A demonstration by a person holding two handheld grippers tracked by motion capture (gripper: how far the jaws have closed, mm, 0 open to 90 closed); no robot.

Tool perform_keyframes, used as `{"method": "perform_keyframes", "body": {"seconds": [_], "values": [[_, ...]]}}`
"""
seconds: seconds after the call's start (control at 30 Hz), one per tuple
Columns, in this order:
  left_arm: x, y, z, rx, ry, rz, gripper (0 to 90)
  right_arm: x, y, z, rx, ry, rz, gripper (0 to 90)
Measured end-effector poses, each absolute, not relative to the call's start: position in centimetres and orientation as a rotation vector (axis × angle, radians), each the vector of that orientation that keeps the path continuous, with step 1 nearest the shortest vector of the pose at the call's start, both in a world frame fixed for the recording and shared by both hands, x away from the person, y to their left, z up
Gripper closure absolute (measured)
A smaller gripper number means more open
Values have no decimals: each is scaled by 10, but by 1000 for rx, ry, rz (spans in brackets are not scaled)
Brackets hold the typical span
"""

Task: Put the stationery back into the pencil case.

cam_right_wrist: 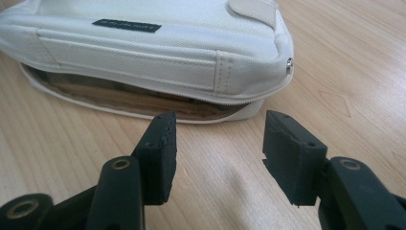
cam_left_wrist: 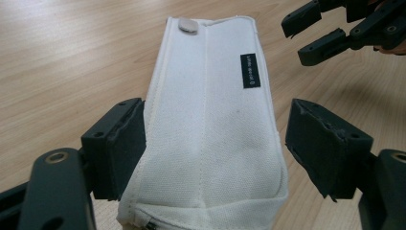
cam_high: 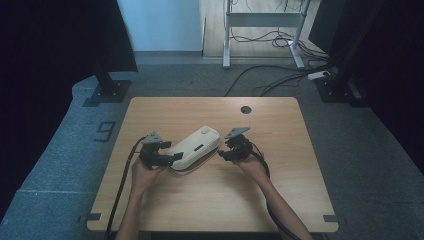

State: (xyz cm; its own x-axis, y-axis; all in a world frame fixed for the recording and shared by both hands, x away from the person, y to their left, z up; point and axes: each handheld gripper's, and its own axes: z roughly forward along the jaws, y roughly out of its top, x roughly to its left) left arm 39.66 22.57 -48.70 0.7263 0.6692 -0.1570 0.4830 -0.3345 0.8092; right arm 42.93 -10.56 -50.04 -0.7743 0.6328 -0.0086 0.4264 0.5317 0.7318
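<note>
A white fabric pouch (cam_high: 196, 146) with a small black label lies slantwise in the middle of the wooden table (cam_high: 210, 205). My left gripper (cam_high: 175, 157) straddles its near end (cam_left_wrist: 210, 120). The jaws (cam_left_wrist: 215, 143) stand open: the left pad rests against the fabric, and a gap separates the right pad from it. My right gripper (cam_high: 221, 154) sits at the pouch's other side and also appears in the left gripper view (cam_left_wrist: 330, 33). It (cam_right_wrist: 218, 143) is open and empty, just short of the pouch's long side (cam_right_wrist: 143, 43), where the zip gapes and shows a brown lining.
A round cable hole (cam_high: 245, 109) sits near the table's far edge. Beyond the table are a black stand base (cam_high: 107, 90) on the left, a white desk frame (cam_high: 227, 50), and cables (cam_high: 280, 80) across the grey floor.
</note>
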Motion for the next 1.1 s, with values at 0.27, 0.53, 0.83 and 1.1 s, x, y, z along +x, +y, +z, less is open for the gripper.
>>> {"method": "perform_keyframes", "body": {"seconds": [0.27, 0.53, 0.83, 1.1], "values": [[391, 232, -484, 1996, 881, 259, 210, 420, -114, -493, 878, 2504, 1099, 404], [380, 241, -479, 1987, 877, 289, 194, 407, -125, -484, 854, 2501, 1105, 329], [370, 251, -481, 2013, 878, 307, 172, 390, -147, -480, 877, 2481, 1122, 246], [366, 258, -487, 2024, 890, 318, 143, 377, -172, -482, 937, 2432, 1131, 179]]}}
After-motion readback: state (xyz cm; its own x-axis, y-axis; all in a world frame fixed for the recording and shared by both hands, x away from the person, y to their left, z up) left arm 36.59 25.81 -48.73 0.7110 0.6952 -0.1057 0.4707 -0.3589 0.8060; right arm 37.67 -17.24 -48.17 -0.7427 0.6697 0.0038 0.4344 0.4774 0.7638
